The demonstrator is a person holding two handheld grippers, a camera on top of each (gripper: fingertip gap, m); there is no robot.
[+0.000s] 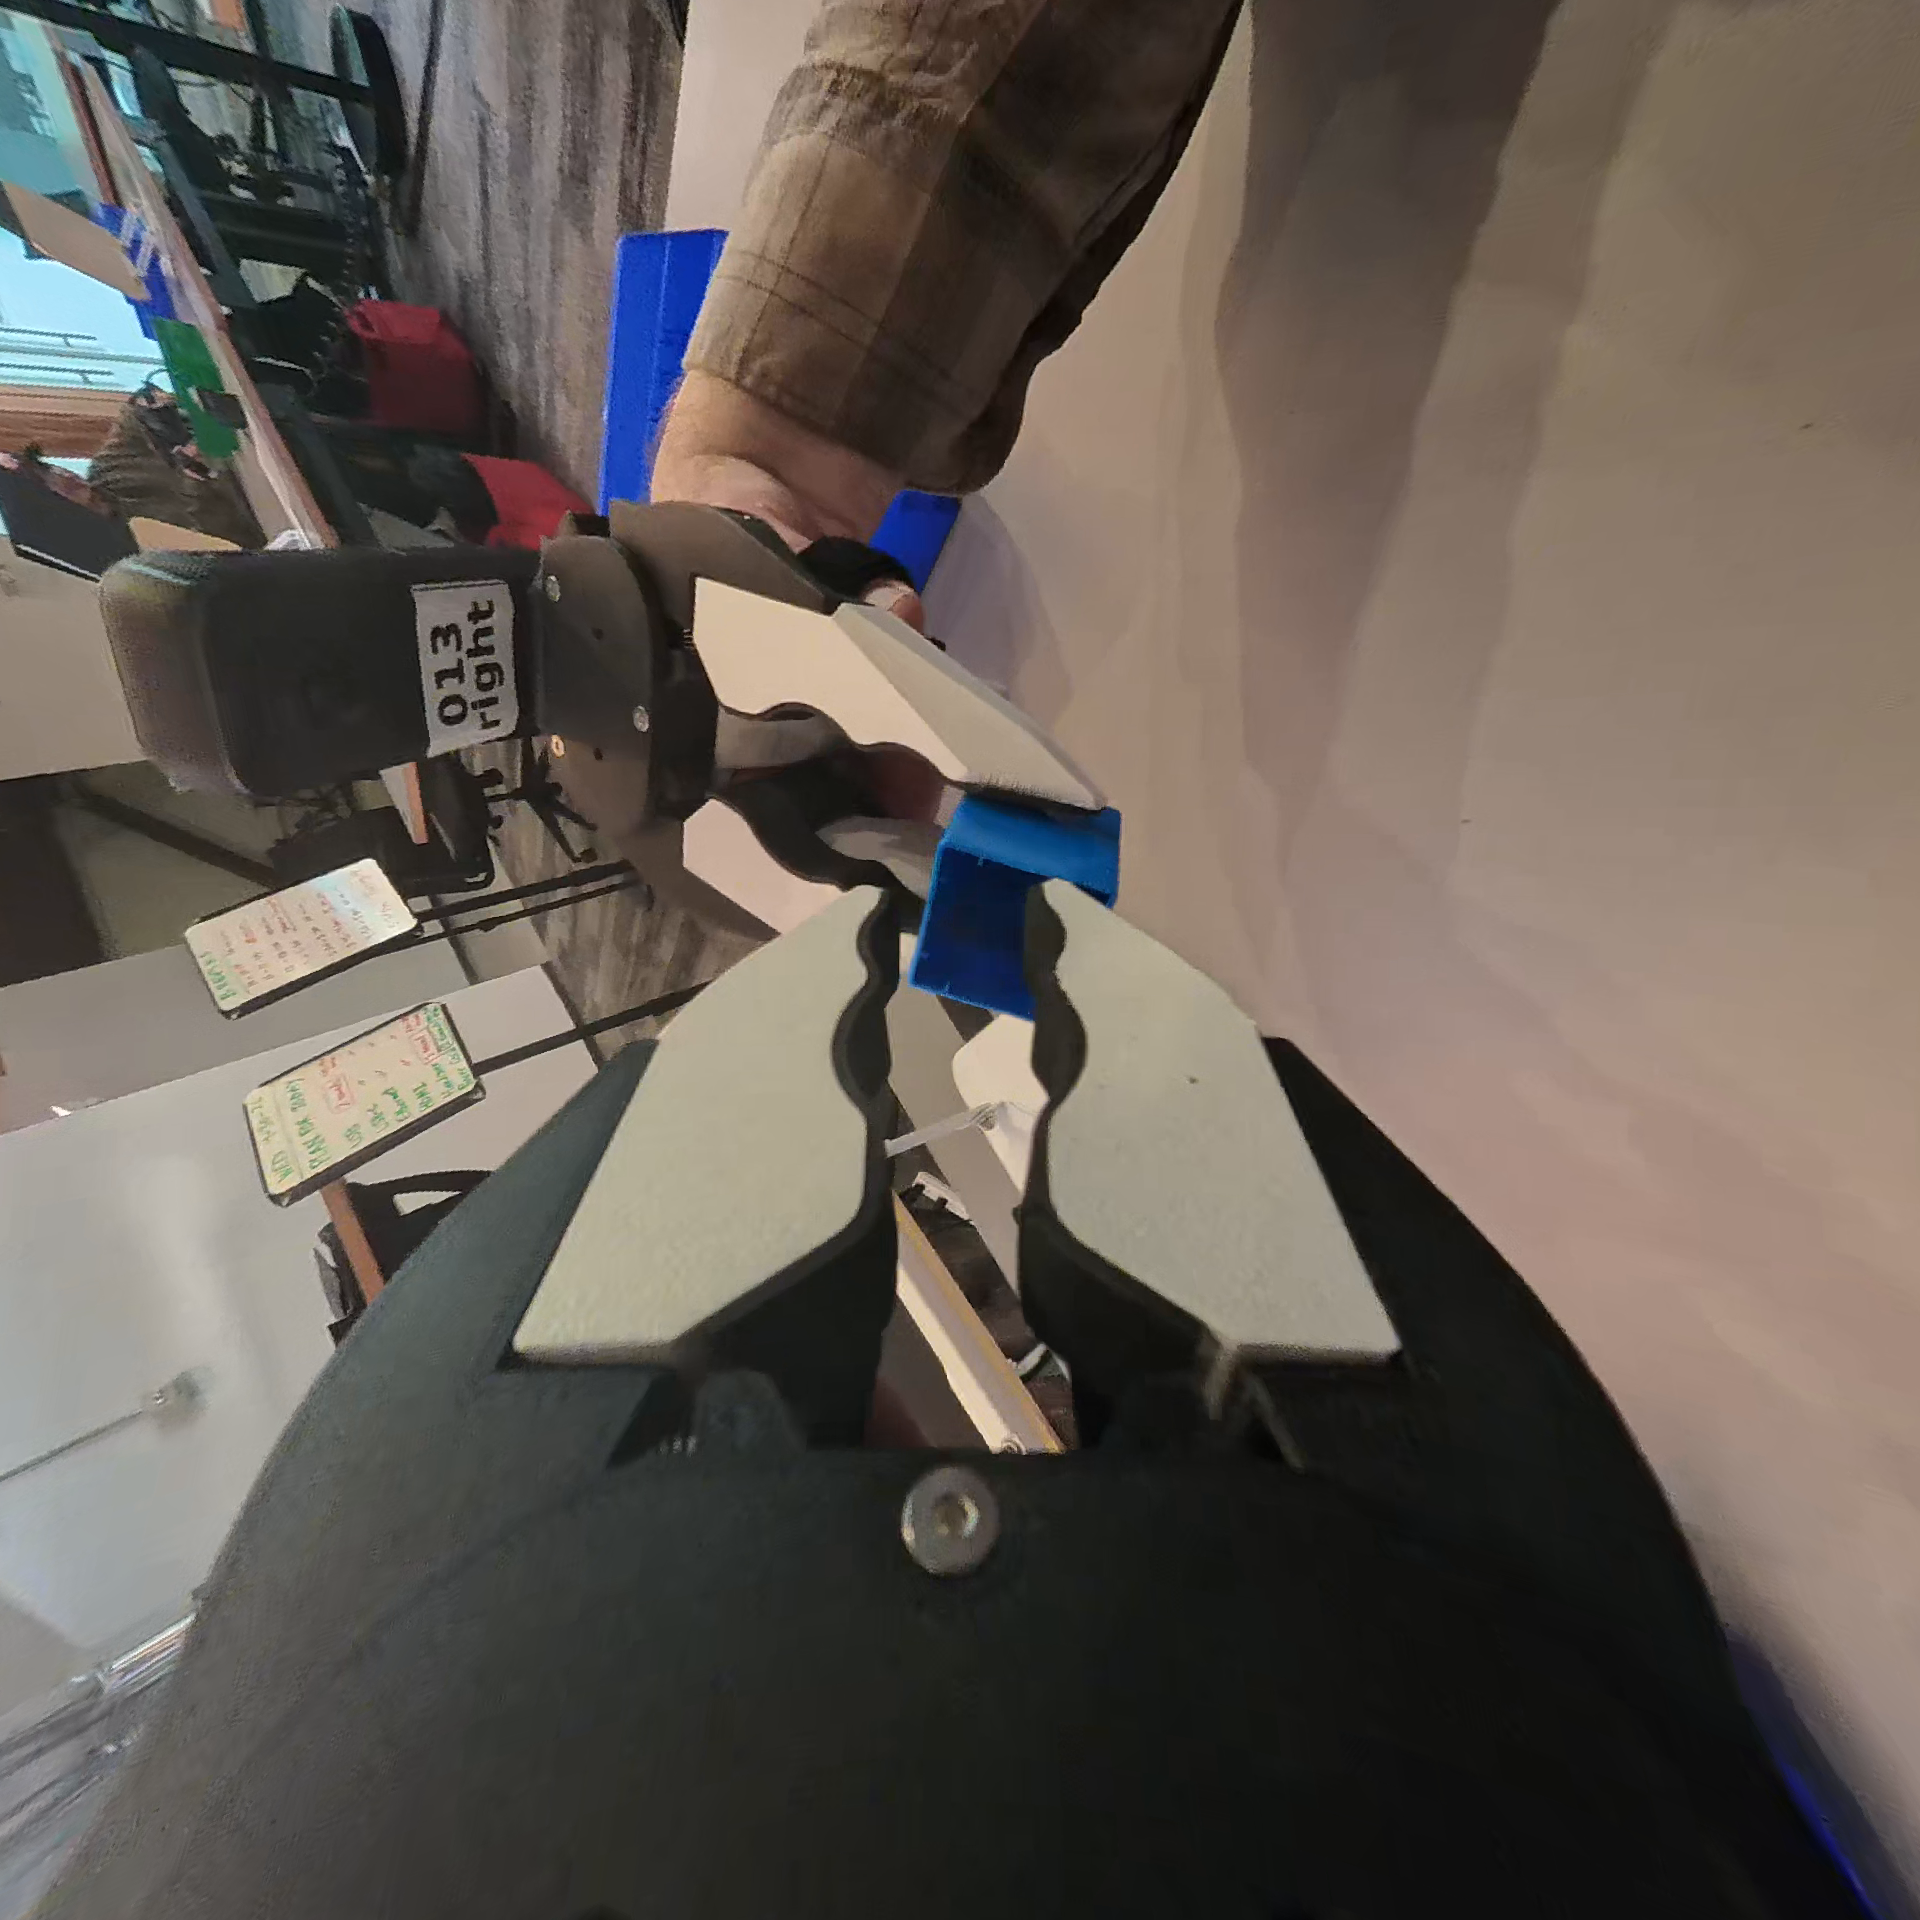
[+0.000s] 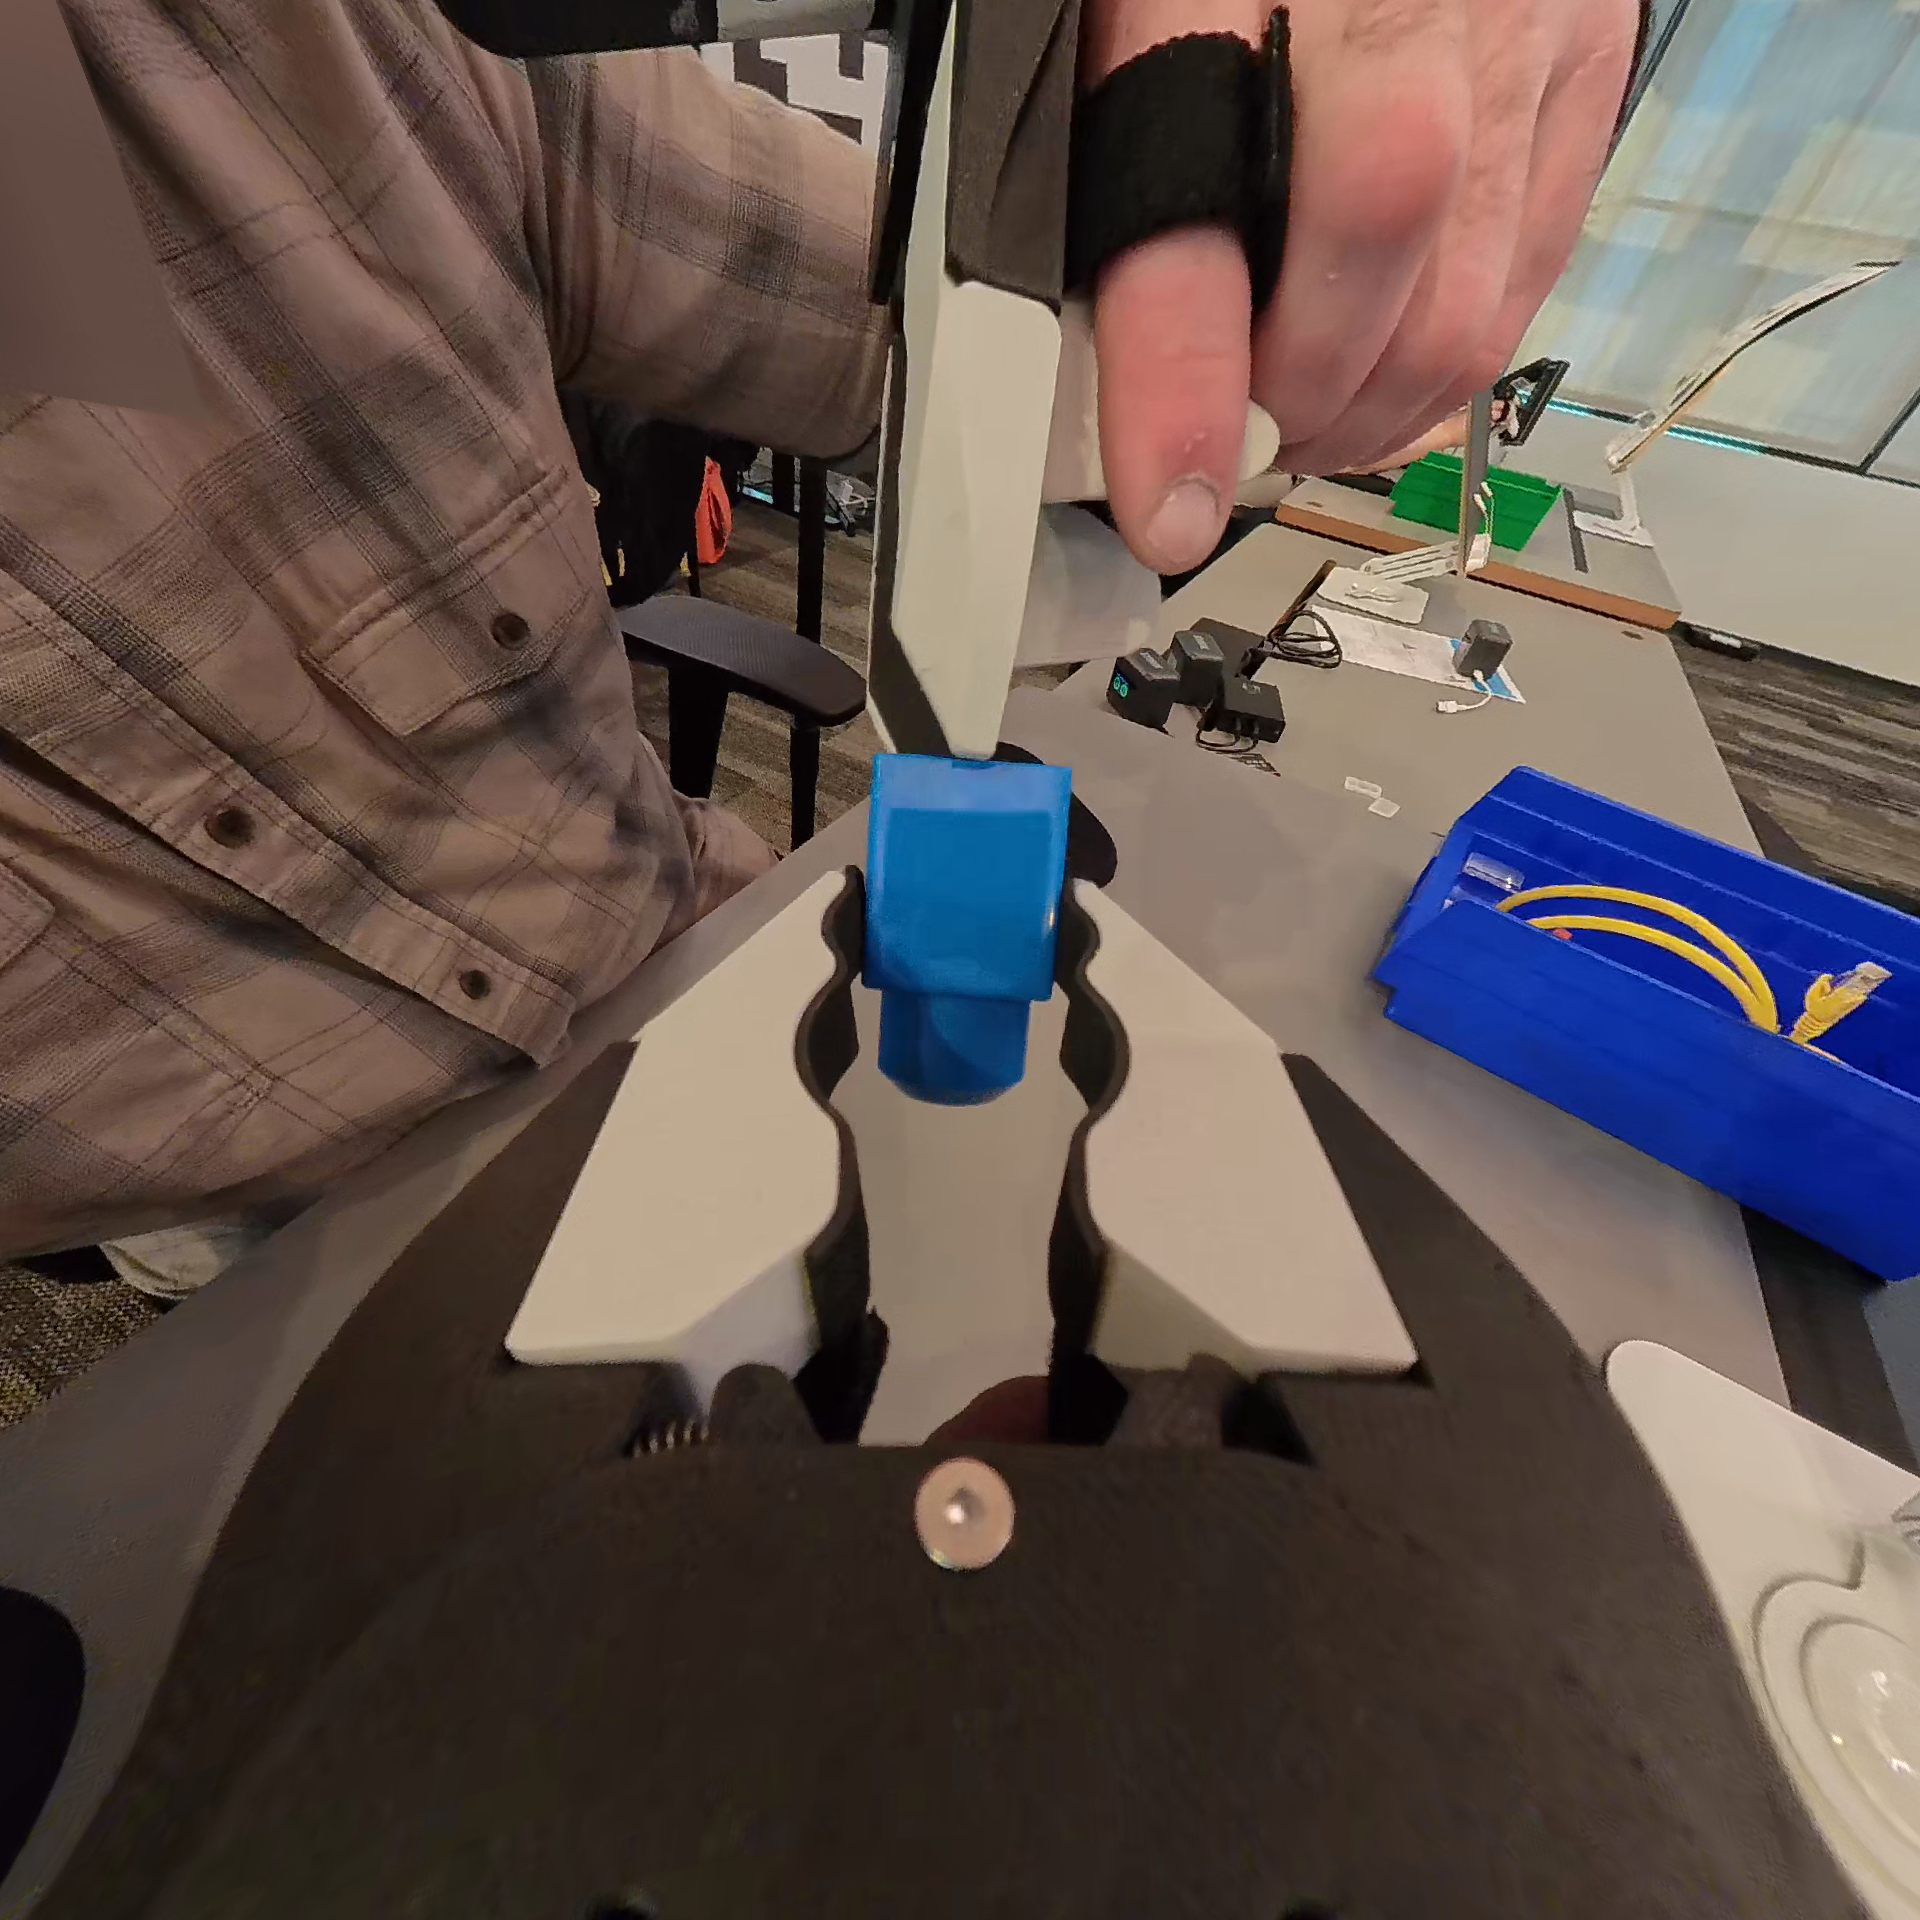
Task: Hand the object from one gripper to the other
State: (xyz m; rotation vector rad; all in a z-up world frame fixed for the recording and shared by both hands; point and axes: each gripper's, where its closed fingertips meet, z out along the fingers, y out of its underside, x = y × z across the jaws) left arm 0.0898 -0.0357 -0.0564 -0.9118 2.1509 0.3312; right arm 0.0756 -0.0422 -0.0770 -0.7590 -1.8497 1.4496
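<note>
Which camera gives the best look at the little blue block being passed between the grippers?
The right wrist view: the blue block faces the camera almost whole, square body and round stub, between the right gripper fingertips. The left wrist view shows it partly covered by fingers of both grippers.

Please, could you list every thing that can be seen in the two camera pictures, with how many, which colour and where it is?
blue block: one, blue, between the fingertips of both grippers, above the table
bin: one, blue, on the table to the right, open top
cable: one, yellow, coiled inside the bin
table: one, grey, under the grippers
chargers: a few, black, at the far part of the table
green bin: one, green, on a farther desk
whiteboards: two, white, small, standing in the background
shirt: one, brown plaid, worn by the person
right gripper: one, black and white, shut on the blue block
left gripper: one, black and white, fingers around the block's other end
</note>
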